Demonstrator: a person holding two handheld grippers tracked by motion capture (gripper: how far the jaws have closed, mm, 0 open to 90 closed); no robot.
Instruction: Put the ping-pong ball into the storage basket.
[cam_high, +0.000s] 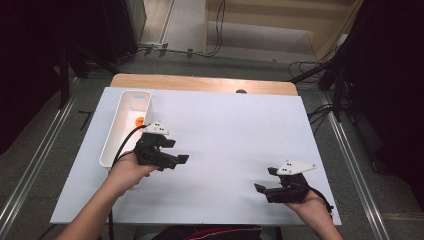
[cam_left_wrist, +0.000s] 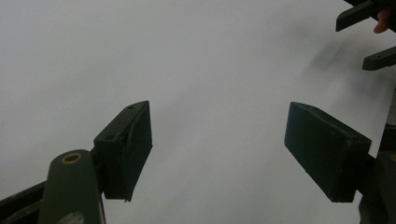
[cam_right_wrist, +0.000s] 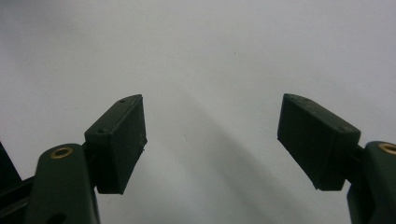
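Hovering near the surface's left edge, left hand-held gripper (cam_high: 172, 161) gapes empty; right hand-held gripper (cam_high: 265, 184) likewise; orange ball (cam_high: 140, 120) sits in white bin (cam_high: 111, 145); risk: clipping the bin wall reaching in.

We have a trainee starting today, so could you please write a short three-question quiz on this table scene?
1. True or false: the left gripper holds something between its jaws.
2. What small thing lies in the white bin?
   A. an orange ball
   B. a blue cup
   C. a spoon
3. Fill in: the right gripper is over the ____ table top.

Key:
1. False; its jaws stand apart with nothing between them.
2. A, the orange ball.
3. White.
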